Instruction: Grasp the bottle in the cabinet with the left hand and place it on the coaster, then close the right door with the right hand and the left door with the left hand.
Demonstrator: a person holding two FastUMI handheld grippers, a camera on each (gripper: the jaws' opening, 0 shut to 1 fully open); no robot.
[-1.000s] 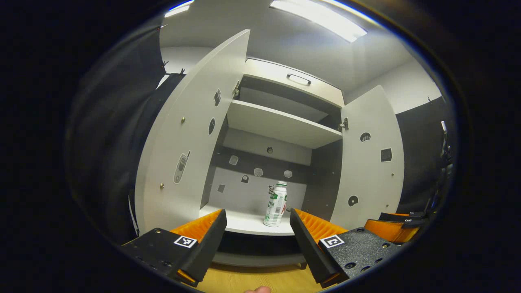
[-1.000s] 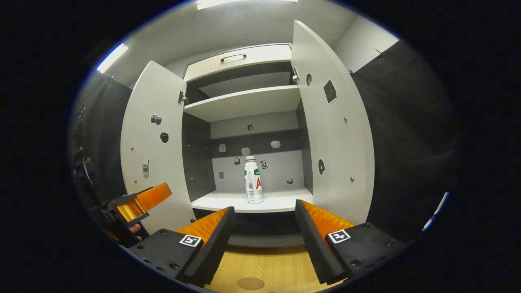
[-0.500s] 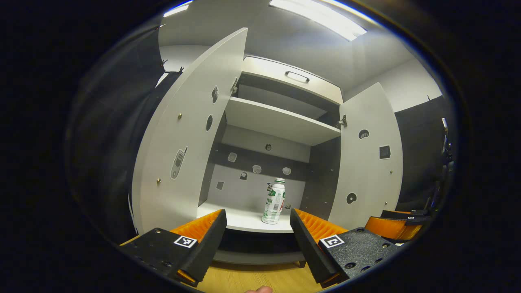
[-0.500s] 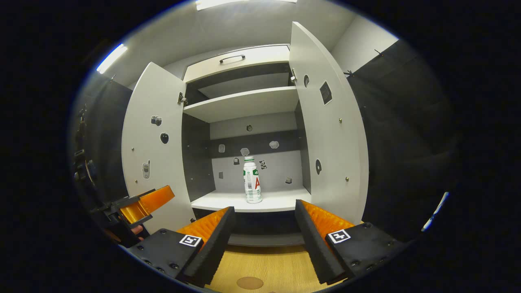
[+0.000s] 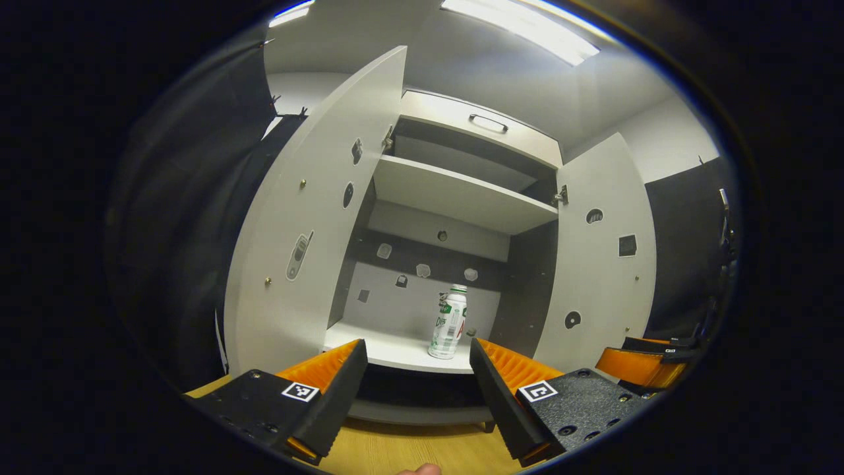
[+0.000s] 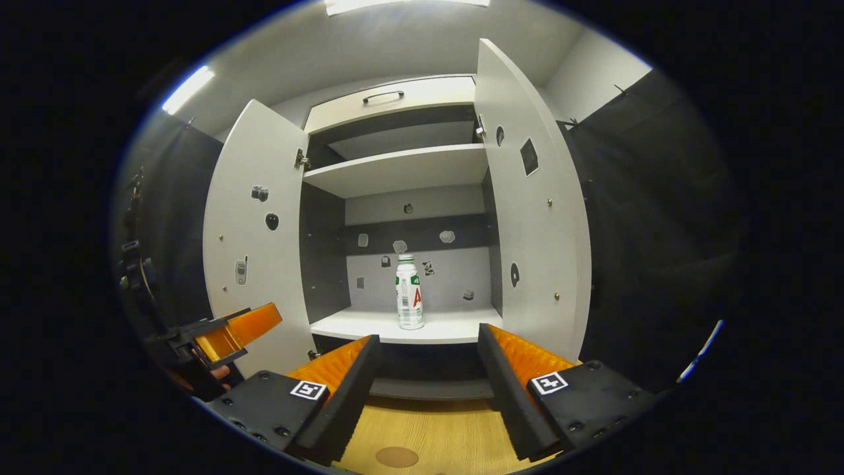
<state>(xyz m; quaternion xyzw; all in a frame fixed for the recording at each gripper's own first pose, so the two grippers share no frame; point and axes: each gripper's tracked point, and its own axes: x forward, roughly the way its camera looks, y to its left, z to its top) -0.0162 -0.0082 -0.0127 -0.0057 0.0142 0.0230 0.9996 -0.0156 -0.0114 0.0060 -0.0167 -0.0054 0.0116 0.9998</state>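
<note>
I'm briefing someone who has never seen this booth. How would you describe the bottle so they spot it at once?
Find the tall pale cabinet with both doors swung open. Look at its lower shelf, below the bare upper shelf. The bottle stands upright there on its own, white with a green cap and a printed label; the small stickers on the back wall behind it are flat.
</note>
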